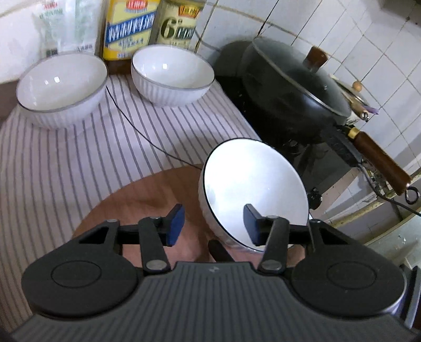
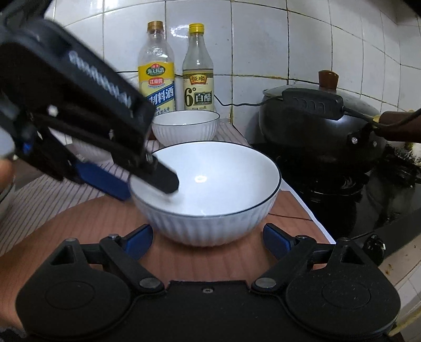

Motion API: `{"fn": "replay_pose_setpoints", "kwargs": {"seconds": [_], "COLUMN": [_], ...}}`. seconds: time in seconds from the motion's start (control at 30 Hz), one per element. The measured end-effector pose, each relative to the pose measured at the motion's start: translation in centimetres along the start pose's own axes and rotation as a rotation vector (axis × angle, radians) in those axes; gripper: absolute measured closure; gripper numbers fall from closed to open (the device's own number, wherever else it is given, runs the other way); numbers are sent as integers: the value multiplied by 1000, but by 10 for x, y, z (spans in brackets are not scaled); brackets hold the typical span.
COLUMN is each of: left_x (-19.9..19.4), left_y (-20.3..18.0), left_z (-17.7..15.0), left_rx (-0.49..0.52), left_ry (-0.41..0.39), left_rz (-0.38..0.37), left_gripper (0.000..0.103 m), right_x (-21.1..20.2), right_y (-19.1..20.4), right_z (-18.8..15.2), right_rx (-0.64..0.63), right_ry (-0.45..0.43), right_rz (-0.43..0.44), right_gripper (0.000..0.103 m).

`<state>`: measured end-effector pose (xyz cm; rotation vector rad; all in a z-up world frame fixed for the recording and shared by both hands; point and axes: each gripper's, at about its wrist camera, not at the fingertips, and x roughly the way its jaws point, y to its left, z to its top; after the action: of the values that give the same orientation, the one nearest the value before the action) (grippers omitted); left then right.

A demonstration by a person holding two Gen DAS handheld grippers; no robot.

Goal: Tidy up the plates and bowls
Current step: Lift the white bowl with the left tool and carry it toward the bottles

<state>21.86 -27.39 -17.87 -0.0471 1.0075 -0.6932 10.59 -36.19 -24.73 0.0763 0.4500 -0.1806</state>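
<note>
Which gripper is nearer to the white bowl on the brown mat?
Left. The left gripper straddles the rim of the white bowl, jaws open; the right gripper sits open just short of its base.

A home kitchen: white tiled wall (image 2: pixel 263 39), lidded black wok (image 1: pixel 294 86) on a stove, condiment bottles (image 2: pixel 197 71).

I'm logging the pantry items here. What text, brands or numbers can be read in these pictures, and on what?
"海天料酒": green band at the top of the label on the cooking wine bottle.
"制料酒": blue band on the same label.
"恒顺": brand on the white vinegar bottle.
"6°" and "白醋": same vinegar label.
Too small or blurred: the red patch on the wine label, fine print on both labels, and the white bag.
</note>
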Motion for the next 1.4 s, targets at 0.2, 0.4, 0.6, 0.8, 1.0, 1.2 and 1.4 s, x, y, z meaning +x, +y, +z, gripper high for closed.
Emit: {"fn": "replay_pose_setpoints", "kwargs": {"seconds": [0.2, 0.4, 0.6, 0.8, 1.0, 1.2, 1.4], "left_x": [11, 8, -12, -42, -70, -98, -115], "left_y": [0, -1, -2, -3, 2, 16, 39], "left_z": [4, 3, -2, -8, -14, -27, -45], "left_rx": [-9, 14, 39, 51, 46, 2, -66], "left_ry": [6, 15, -1, -17, -11, -19, -24], "left_rz": [13, 34, 49, 75, 119, 148, 184], "left_gripper": [82, 84, 85, 85, 85, 84, 84], "right_x": [9, 12, 1, -21, -38, -53, -56], "right_y": [1, 4, 11, 27, 44, 64, 88], "right_z": [5, 9, 16, 21, 25, 27, 23], "right_rx": [-14, -11, 5, -6, -41, -99, -161], "right_ry": [-10, 4, 2, -27, -38, -45, -35], "right_rz": [28, 29, 38, 58, 99, 156, 224], "right_gripper": [9, 8, 8, 8, 8, 8, 8]}}
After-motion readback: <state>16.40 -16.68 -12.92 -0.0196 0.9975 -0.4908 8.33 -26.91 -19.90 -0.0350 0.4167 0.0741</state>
